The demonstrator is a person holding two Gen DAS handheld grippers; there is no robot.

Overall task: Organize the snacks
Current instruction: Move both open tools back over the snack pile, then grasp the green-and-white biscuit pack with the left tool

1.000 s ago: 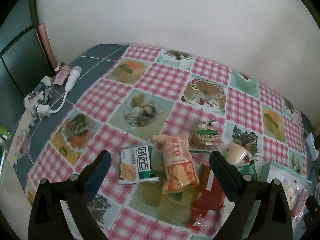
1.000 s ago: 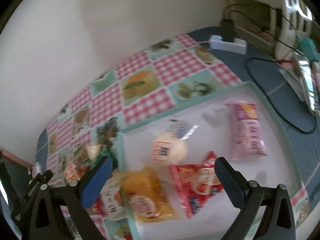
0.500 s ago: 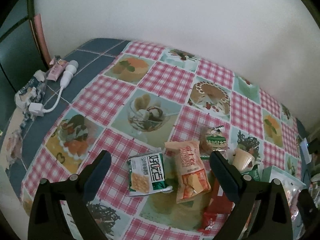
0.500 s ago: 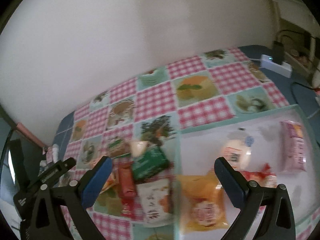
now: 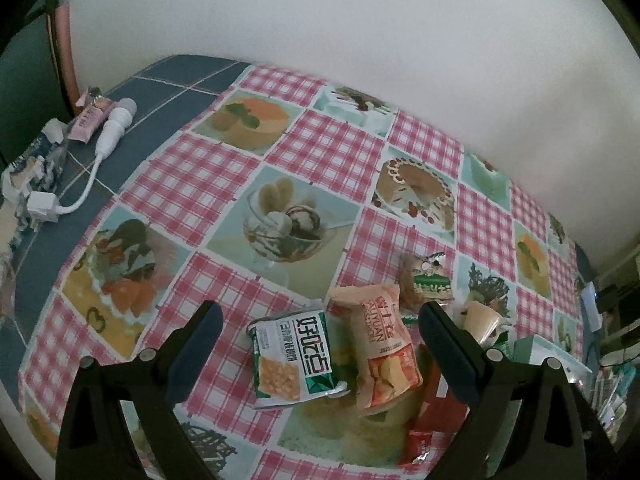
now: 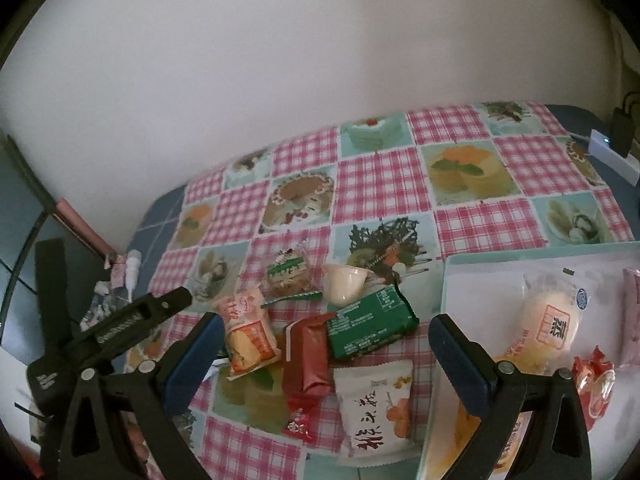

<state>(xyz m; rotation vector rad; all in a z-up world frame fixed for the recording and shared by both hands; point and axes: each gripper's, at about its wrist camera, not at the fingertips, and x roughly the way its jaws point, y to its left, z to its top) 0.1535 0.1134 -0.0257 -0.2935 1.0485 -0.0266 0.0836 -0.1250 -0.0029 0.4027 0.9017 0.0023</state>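
Since a moment ago the right gripper (image 6: 326, 354) has swung away from the tray (image 6: 452, 276) toward the loose pile of snacks, while the left gripper (image 5: 320, 344) has barely shifted; both hang above the table with jaws spread wide and nothing between them. Between the right gripper's fingers lie a red-brown wrapper (image 6: 310, 354), a dark green packet (image 6: 370, 322) with small white print too fine to read, and a white packet (image 6: 376, 404) bearing bold black Chinese brush characters and an orange picture. Just left of these sits an orange chip bag (image 6: 246, 332); in the left wrist view it (image 5: 382, 344) shows the word "TIANTIAN", beside a green-and-white packet (image 5: 294, 354) with large green Chinese lettering and a picture of yellow crackers. Beyond them rest a clear-wrapped round cake with a green band (image 6: 288, 274) and a small cream jelly cup (image 6: 346, 284), tipped on its side. All lie on the pink checked tablecloth (image 6: 380, 184). The tray to the right holds a round bun (image 6: 550, 318) with a red label and a red candy wrapper (image 6: 594, 376).
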